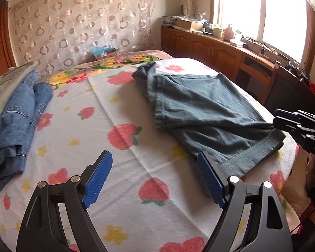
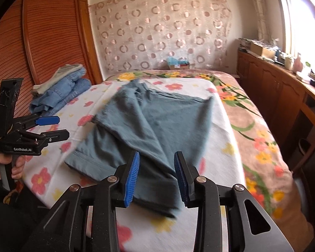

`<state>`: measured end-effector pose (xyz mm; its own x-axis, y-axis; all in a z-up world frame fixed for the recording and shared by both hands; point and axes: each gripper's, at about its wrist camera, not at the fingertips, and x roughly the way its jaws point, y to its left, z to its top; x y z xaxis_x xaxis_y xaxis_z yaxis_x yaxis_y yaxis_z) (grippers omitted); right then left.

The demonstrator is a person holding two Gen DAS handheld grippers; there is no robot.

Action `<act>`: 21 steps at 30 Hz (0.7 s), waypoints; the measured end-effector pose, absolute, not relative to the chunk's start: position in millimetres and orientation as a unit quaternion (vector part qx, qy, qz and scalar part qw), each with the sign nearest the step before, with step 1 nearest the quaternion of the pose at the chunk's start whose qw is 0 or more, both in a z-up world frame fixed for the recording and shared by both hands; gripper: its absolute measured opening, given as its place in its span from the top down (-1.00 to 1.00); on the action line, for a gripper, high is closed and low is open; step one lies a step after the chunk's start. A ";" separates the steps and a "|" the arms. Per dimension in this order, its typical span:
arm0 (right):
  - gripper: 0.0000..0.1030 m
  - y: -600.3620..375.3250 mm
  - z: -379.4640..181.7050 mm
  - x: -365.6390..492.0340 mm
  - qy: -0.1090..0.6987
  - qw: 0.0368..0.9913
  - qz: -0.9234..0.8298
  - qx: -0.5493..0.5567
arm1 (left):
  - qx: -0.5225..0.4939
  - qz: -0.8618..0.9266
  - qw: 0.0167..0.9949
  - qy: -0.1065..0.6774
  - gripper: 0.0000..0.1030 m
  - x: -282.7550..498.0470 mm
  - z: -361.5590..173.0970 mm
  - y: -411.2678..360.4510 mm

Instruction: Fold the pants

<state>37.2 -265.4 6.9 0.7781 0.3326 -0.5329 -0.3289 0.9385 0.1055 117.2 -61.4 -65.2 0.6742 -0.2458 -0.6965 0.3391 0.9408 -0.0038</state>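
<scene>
Grey-green pants lie folded over on the strawberry-print sheet, hem toward me. My left gripper stands wide open above the sheet, its right finger just beside the hem, with nothing between the pads. In the right wrist view the pants spread out ahead. My right gripper hovers at their near corner with its jaws apart; the cloth lies under and between the fingers, and the pads do not press on it. The left gripper shows open at the left, held by a hand. The right gripper shows at the pants' right edge.
A pile of folded blue jeans with a pale garment on top sits at the bed's far left corner. A wooden cabinet with clutter runs under the window on the right. A slatted wooden door stands left.
</scene>
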 end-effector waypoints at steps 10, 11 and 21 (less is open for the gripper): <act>0.31 -218.7 7.1 76.1 0.283 0.927 0.246 -0.017 | 0.053 -0.147 0.926 0.345 -0.63 113.8 -43.4 -35.0; 0.35 -215.4 7.3 80.3 0.283 0.925 0.254 -0.017 | 0.052 -0.146 0.926 0.344 -0.63 113.4 -42.8 -33.5; 0.56 -185.2 3.9 125.9 0.300 0.906 0.290 -0.065 | 0.039 -0.132 0.931 0.338 -0.63 113.1 -38.7 -13.5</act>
<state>125.9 -185.3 3.9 0.6517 0.4861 -0.5822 -0.5644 0.8236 0.0557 113.1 -13.5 -38.7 0.7371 -0.2202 -0.6389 0.2728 0.9619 -0.0168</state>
